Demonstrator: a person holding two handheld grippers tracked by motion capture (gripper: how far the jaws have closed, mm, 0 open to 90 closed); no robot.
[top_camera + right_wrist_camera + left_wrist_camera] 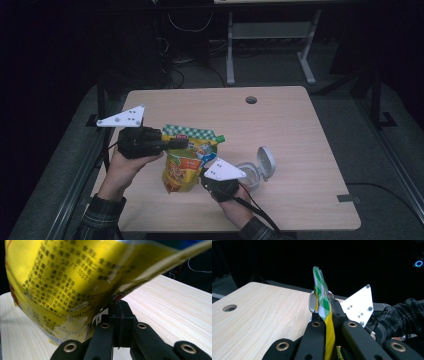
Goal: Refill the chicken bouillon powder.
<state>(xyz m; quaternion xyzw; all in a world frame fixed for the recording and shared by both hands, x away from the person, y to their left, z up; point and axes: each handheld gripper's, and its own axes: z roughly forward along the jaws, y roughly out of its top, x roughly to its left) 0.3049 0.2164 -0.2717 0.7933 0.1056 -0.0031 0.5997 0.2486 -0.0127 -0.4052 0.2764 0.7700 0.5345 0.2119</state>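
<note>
A yellow snack bag [186, 162] with a green-and-white checked top hangs upright just over the wooden table [290, 135]. My left gripper [179, 142] is shut on the bag's checked top edge [322, 292] from the left. The yellow film sits pinched between its jaws [329, 322]. Lower down, my right gripper [205, 177] is shut on the bag's right side seam. Close up, the bag's printed back [65, 282] rises above the closed right gripper [119, 305]. The right gripper's grey plate [360, 305] and a plaid sleeve also appear in the left gripper view.
A white tub [250, 174] with its hinged lid [266, 161] flipped open stands on the table just right of my right gripper; the lid [312, 301] peeks from behind the bag. A cable hole [251, 99] lies near the far edge. Dark floor and desk legs lie beyond.
</note>
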